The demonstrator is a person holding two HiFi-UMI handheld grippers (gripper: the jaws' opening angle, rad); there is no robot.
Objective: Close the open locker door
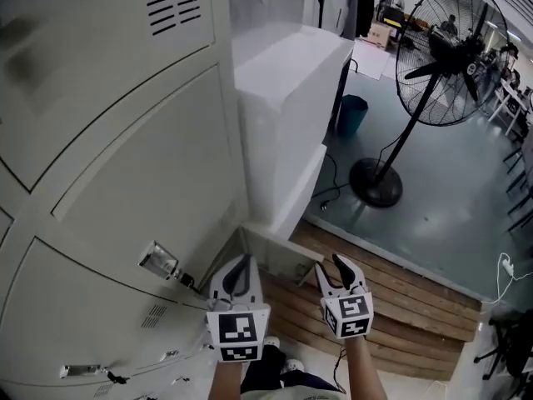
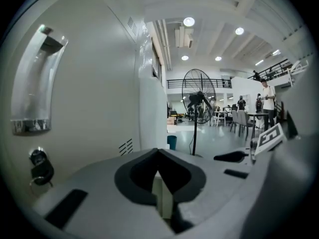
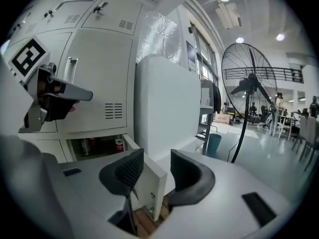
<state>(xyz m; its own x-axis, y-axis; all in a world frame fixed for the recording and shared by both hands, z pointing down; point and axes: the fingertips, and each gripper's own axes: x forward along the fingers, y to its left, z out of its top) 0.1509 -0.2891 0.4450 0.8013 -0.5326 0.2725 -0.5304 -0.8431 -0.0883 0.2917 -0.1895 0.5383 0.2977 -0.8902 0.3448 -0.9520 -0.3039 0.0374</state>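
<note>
Low at 6 o'clock in the right gripper view, the open door (image 3: 155,190), swung out from the lockers (image 3: 94,73) and seen edge-on. Inside the open compartment (image 3: 79,151) at 9 o'clock of it, a few small containers (image 3: 118,143).

Right gripper (image 3: 155,156): released, jaws well apart, framing the door's free edge without seeming to touch it. Left gripper (image 2: 158,153): clenched on nothing, tips together, close beside the locker face.

Risks from here:
- Pushing near the hinge, or letting one spread jaw slide off the thin edge, probably leaves the door ajar or bouncing back.
- Pressing on the edge instead of the flat face could pinch a jaw between door and frame.
- Sweeping the left gripper along the locker face could snag the keys (image 2: 40,169) at 8 o'clock in its view.
- Closing against a protruding container would stop the door short; cannot tell whether any protrudes.
</note>
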